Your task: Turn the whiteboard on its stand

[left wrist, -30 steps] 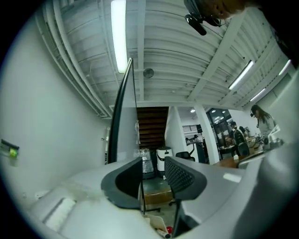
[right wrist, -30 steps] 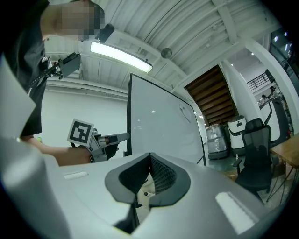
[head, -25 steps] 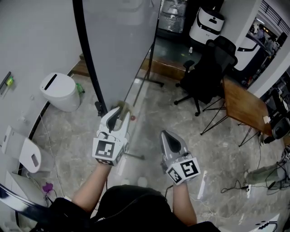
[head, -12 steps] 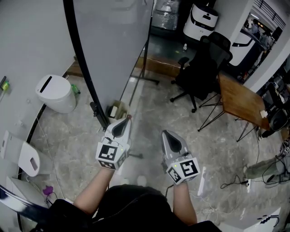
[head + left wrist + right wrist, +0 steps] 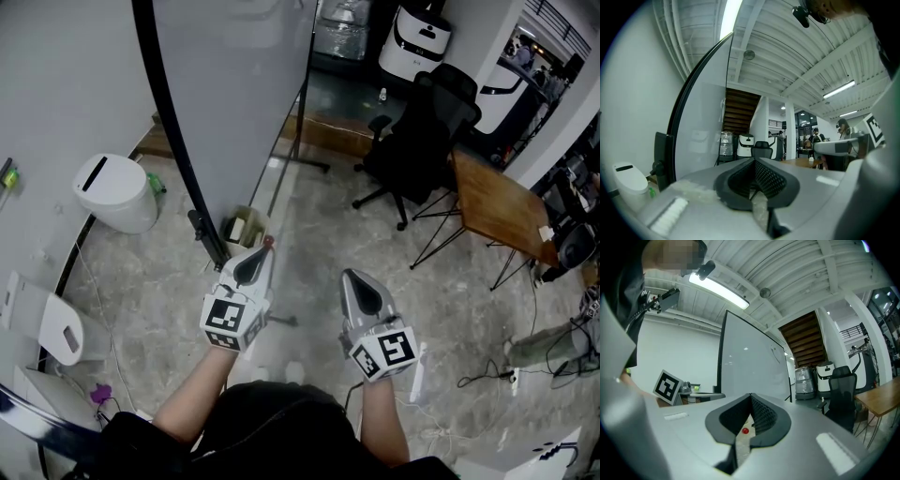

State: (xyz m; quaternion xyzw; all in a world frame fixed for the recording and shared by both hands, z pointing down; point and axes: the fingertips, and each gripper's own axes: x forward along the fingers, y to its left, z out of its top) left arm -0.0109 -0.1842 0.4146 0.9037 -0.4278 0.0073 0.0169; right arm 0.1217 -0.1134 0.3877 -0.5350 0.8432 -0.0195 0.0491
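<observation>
The whiteboard is a tall pale panel in a black frame, standing on the floor ahead of me and reaching down to a black clamp on its stand. My left gripper is just below and right of that clamp, shut with nothing between its jaws and apart from the frame. The left gripper view shows the board at the left beyond the shut left gripper. My right gripper hangs further right, shut and empty. In the right gripper view the board stands beyond the right gripper.
A white round bin sits left of the board. A small box lies by the stand's foot. A black office chair and a wooden table stand to the right. Cables trail on the floor at the lower right.
The left gripper's jaws, open near the board's lower edge a second ago, have shut, and it now sits slightly lower and to the right. The right gripper has drifted slightly down and right.
</observation>
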